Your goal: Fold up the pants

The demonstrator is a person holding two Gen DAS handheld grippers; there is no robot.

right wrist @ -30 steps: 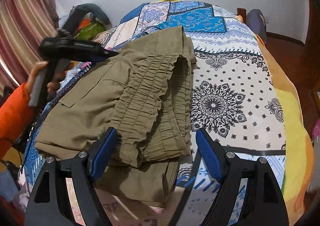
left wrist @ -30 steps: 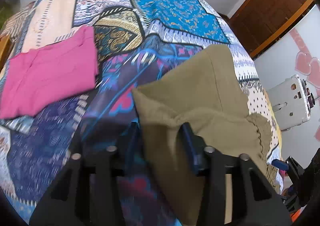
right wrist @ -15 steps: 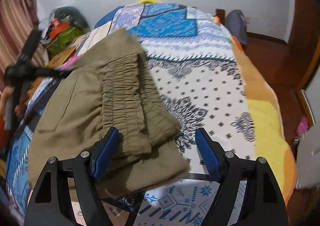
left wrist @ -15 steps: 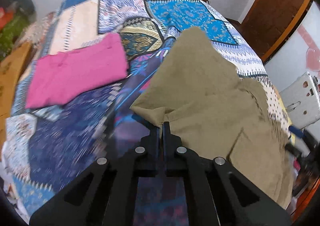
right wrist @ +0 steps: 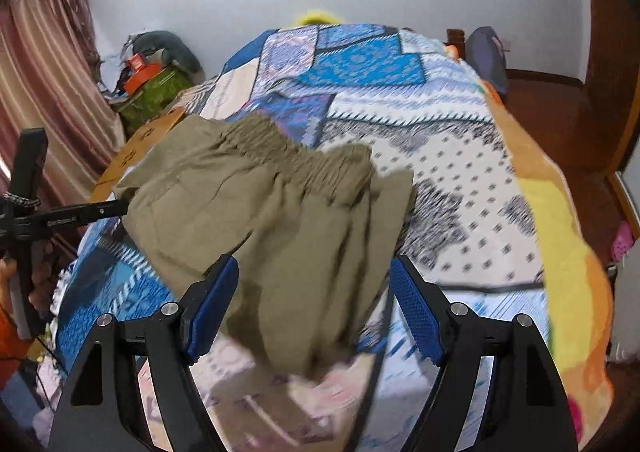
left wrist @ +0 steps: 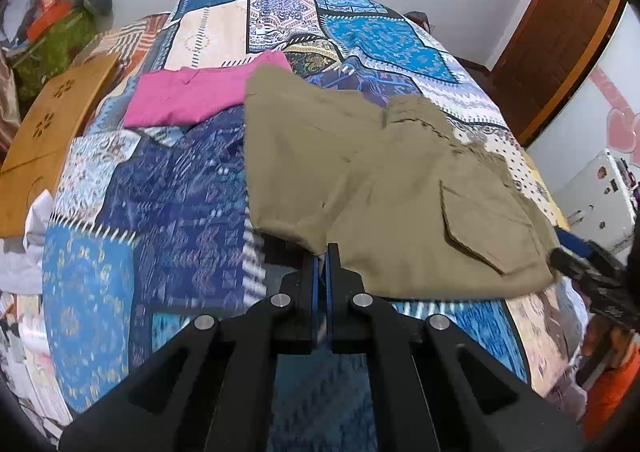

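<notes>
Olive-green pants (left wrist: 384, 188) lie folded on the patchwork bedspread (left wrist: 180, 192), with a flap pocket showing at the right. My left gripper (left wrist: 322, 252) is shut on the pants' near edge. In the right wrist view the pants (right wrist: 280, 212) hang lifted with the elastic waistband at the top. My right gripper (right wrist: 314, 300) is open, its blue pads on either side of the cloth's lower part without pinching it. The left gripper (right wrist: 100, 210) appears at the left in that view, holding the pants' corner.
A folded pink garment (left wrist: 192, 96) lies on the bed beyond the pants. A wooden board (left wrist: 44, 132) sits at the bed's left edge. A white appliance (left wrist: 596, 196) stands at the right. Curtains (right wrist: 44, 100) and a pile of bags (right wrist: 156, 84) are at the far left.
My left gripper closed on the pants' edge and pulled back, lifting the cloth. My right gripper stayed open and drew back as the pants shifted left.
</notes>
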